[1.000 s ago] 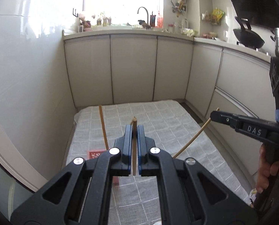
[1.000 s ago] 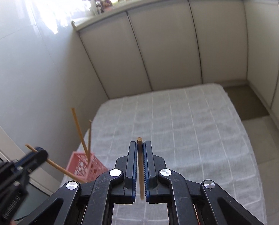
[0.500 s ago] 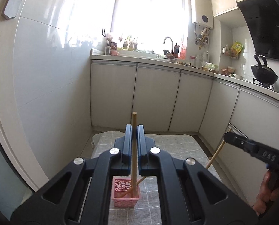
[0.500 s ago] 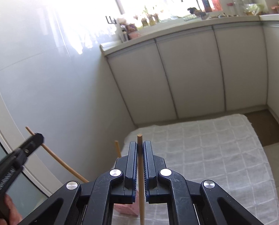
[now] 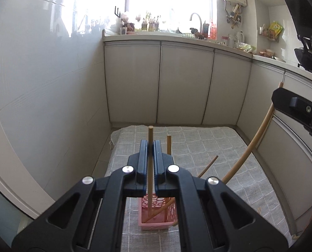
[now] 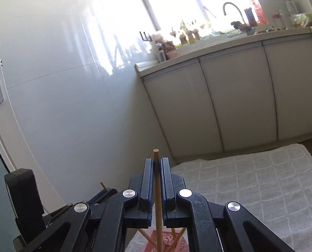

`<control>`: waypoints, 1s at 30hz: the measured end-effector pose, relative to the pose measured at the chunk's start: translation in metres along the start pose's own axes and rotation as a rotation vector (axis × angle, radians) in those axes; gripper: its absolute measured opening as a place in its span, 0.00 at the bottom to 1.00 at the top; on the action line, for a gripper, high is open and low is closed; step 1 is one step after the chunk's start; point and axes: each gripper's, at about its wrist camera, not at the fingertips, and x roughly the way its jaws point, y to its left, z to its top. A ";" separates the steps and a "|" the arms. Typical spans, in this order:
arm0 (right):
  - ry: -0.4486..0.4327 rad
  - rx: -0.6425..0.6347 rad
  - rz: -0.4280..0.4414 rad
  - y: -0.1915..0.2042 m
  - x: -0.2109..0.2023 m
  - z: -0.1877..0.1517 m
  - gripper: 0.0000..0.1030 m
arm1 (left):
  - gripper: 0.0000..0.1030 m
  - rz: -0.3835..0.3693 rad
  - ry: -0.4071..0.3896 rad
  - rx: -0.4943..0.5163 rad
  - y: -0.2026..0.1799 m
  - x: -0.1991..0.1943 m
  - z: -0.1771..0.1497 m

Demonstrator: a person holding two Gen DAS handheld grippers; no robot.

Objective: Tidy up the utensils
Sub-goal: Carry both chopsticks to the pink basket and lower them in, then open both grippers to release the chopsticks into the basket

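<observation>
Two grippers, each pinching one wooden chopstick. L gripper [image 5: 149, 147] has jaws pressed on an upright chopstick [image 5: 150, 168] whose lower end dips into a pink perforated basket [image 5: 156, 220] on a grey checked cloth [image 5: 208, 147]. Basket already holds other sticks [image 5: 168, 145], leaning out at angles. R gripper [image 6: 156, 168] clamps its own chopstick [image 6: 157, 189], angled toward the same basket [image 6: 168, 239], partly hidden behind its fingers. Nearby: white cabinets [image 5: 185, 84], glossy wall [image 5: 40, 84] at left, counter w/ faucet [image 5: 195, 19], wok [image 5: 308, 59] at far right.
</observation>
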 end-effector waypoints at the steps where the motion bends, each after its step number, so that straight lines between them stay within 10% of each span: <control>1: 0.008 -0.004 -0.002 0.000 0.007 -0.004 0.05 | 0.05 -0.002 0.020 0.004 0.000 0.005 -0.002; 30: -0.014 0.089 -0.014 -0.033 0.049 -0.015 0.05 | 0.07 -0.106 0.153 -0.088 0.003 0.065 -0.012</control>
